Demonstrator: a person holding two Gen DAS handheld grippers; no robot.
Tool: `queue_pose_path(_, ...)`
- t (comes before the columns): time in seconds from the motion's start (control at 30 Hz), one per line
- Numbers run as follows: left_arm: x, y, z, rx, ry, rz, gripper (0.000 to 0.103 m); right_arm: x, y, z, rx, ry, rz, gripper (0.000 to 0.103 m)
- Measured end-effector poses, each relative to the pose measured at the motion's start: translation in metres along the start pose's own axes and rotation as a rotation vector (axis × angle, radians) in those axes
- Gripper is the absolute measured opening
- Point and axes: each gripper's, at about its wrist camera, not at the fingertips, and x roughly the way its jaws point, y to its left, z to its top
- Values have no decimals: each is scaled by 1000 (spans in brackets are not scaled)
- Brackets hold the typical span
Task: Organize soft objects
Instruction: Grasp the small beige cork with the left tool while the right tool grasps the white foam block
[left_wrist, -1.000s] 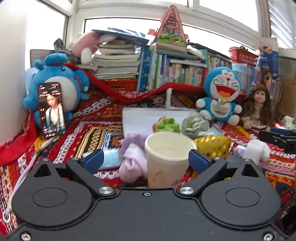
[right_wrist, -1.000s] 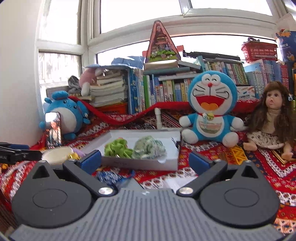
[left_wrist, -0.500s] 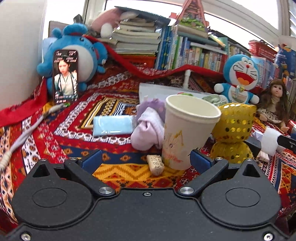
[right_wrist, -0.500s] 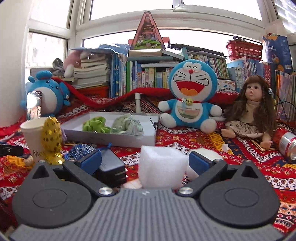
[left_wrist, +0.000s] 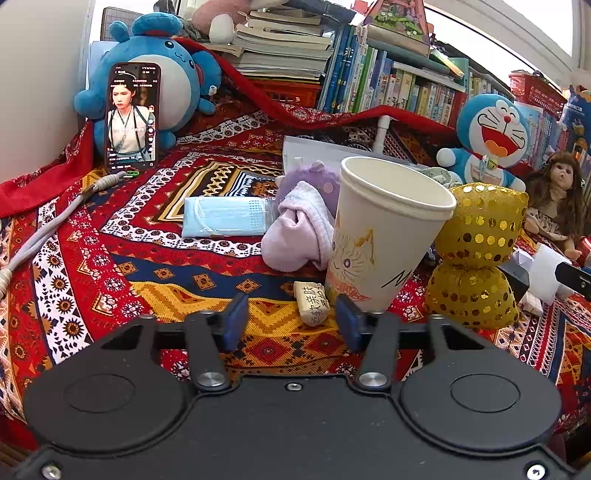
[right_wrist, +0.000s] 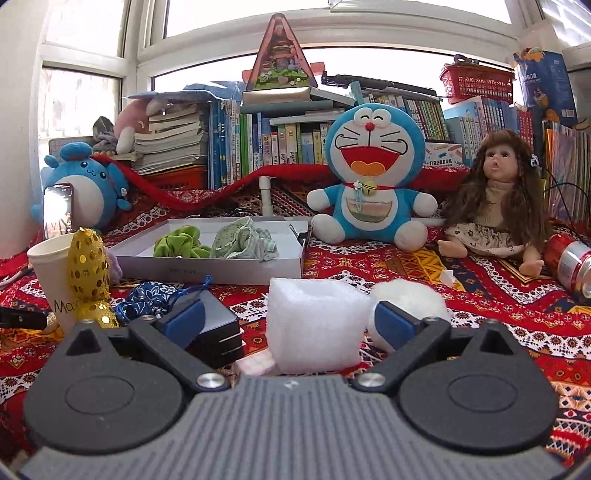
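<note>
White foam is what the right gripper (right_wrist: 290, 321) is set for: a soft foam block (right_wrist: 314, 325) sits between its fingers, which stand wide and are just starting to close, with neither blue pad pressing on it yet. A fluffy white ball (right_wrist: 410, 299) lies just right of the block, behind the right finger, and a black box (right_wrist: 218, 328) lies just left, behind the left finger. To do this well, the fingers should close only on the block, squarely across its sides, and only until the foam gives a little; squeezed hard, it would likely bulge and slip out.

The left gripper (left_wrist: 290, 321) is closing, its fingers narrowed about halfway with nothing between them but the patterned cloth (left_wrist: 147, 273) that covers the worktop. A small tan eraser-like piece (left_wrist: 313, 302) lies just ahead, nearer the right finger, touching or nearly touching the foot of the paper cup (left_wrist: 384, 236). If that piece is the aim, the gripper needs to shift a little to the right before it closes, or the right finger may push the cup over.

The white tray (right_wrist: 207, 264) at the far middle already holds a green scrunchie (right_wrist: 181, 243) and a pale green cloth bundle (right_wrist: 243, 243), so that is probably where soft things go. The lilac sock (left_wrist: 299, 232) and the gold sequin pouch (left_wrist: 476, 254) flank the cup, not yet put away.
</note>
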Motion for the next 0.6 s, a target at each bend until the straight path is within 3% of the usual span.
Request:
queue_pose_path(0.1,1,-4,0,16,-3,-1,41,-1,-2,0,9,-8,-11,90)
queue_pose_path(0.23,5,-9,0,31,7,-14,37,0,-5,1,20,-16,-24,87)
queue_pose_path(0.37,9,-14,0,39,19,-6,19,2,-7,5,12,-28,-36,87)
queue_pose_path(0.6,7,-20,-1,71,19,-4,18,13,-13,7,11,-6,-38,84)
